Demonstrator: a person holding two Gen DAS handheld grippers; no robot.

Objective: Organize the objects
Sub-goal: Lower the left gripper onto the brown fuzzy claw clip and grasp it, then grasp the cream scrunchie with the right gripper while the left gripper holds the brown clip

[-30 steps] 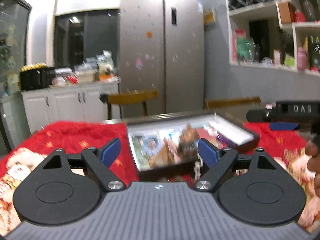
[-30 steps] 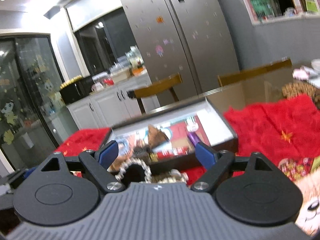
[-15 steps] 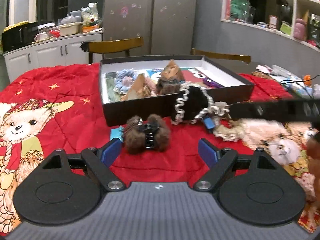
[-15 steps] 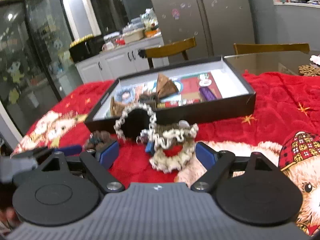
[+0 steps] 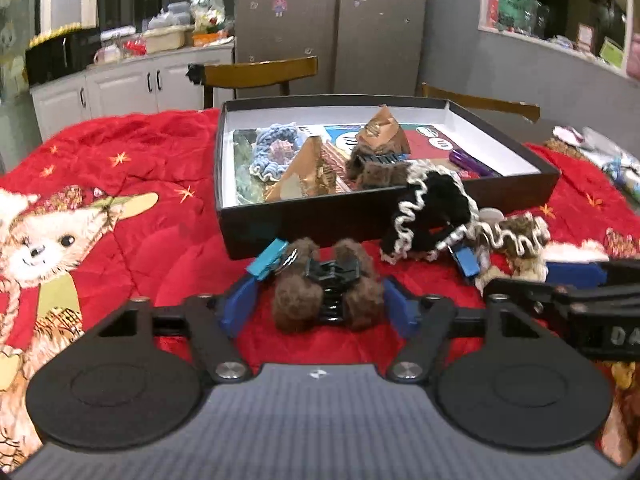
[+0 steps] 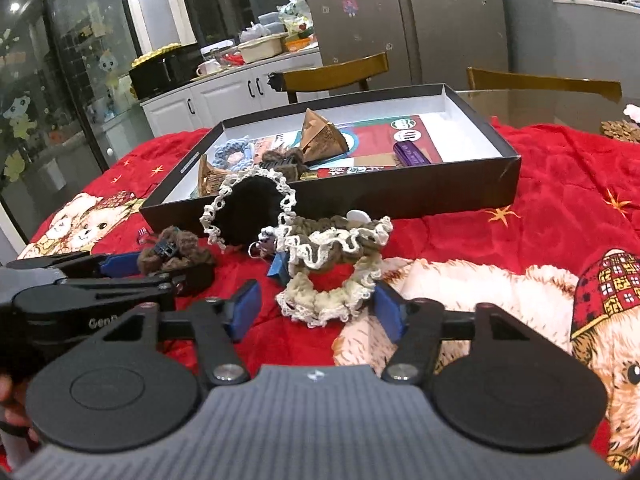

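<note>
Wooden chair (image 5: pixel 260 74); steel fridge (image 5: pixel 332 24); white cabinets (image 5: pixel 120 88)

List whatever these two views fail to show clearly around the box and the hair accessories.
- Box floor near its front wall: hidden by that wall in both views.
- Black scrunchie: covers part of the box wall and whatever lies behind it.
- Blue clip: mostly buried under the beige scrunchie, right view.
- Left gripper pads closing beside the brown claw clip: contact unclear.

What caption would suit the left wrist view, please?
Left gripper closing around a brown furry hair claw before the open box.
</note>
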